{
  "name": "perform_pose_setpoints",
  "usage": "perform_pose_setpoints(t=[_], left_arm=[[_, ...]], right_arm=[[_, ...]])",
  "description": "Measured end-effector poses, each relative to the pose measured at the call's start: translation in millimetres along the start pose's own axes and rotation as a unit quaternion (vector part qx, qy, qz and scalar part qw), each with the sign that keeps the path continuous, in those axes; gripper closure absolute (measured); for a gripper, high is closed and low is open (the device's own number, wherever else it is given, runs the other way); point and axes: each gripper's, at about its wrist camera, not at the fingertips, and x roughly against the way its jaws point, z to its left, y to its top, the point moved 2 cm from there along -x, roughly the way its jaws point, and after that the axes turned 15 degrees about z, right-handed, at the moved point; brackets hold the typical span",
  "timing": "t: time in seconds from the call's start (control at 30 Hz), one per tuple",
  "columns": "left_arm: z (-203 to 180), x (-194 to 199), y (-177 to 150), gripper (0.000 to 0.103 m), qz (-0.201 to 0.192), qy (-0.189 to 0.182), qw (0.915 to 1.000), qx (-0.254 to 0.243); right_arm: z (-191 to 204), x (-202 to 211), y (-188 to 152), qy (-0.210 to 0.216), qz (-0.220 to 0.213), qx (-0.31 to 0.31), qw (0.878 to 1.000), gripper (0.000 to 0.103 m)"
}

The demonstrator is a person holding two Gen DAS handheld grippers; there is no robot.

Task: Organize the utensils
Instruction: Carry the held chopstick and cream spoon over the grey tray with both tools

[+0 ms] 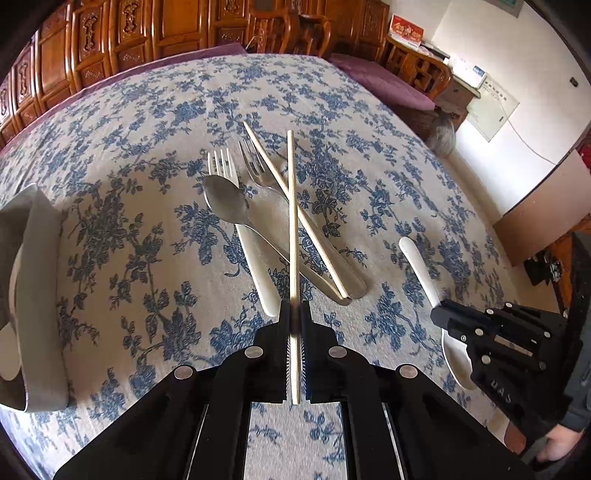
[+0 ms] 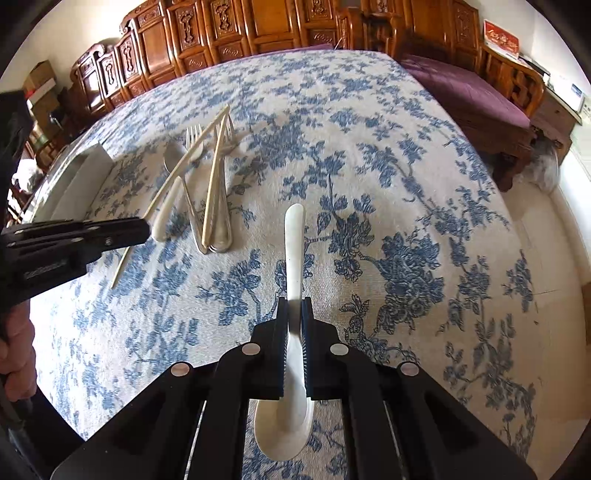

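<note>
My left gripper (image 1: 294, 306) is shut on the near end of a pale chopstick (image 1: 291, 221), which slants up over the utensil pile. The pile on the flowered tablecloth holds a second chopstick (image 1: 266, 158), a metal spoon (image 1: 225, 199), a white-handled fork (image 1: 221, 162) and a metal fork (image 1: 253, 162). My right gripper (image 2: 294, 306) is shut on the handle of a white ceramic spoon (image 2: 294, 240), whose bowl lies under the jaws. To its left, the left gripper (image 2: 146, 230) holds its chopstick (image 2: 120, 269) beside the pile (image 2: 214, 221).
A grey holder (image 1: 33, 258) with white pieces inside sits at the table's left edge, and shows as a grey box (image 2: 81, 177) in the right wrist view. Carved wooden cabinets (image 2: 221, 29) line the far side. A purple-cushioned bench (image 2: 469, 92) stands far right.
</note>
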Motion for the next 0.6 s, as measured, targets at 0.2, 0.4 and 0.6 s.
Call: perform_pose_setpoints(t=[0.2,0.4,0.6], left_arm=[[13,30,-19,0.099,-0.019,-0.007,0.9997,-0.010],[34,56,-36,0.099,-0.024,0.000,0.9994,-0.023],[63,83,-52,0.099,-0.036,0.004,0.9992,-0.020]], right_arm=[[18,28,1,-0.004,-0.031,0.003,1.000,0.095],[42,59,1,0.000,-0.059,0.006,0.998,0.095],[75,76,5,0.012,-0.071,0.019,0.997,0.095]])
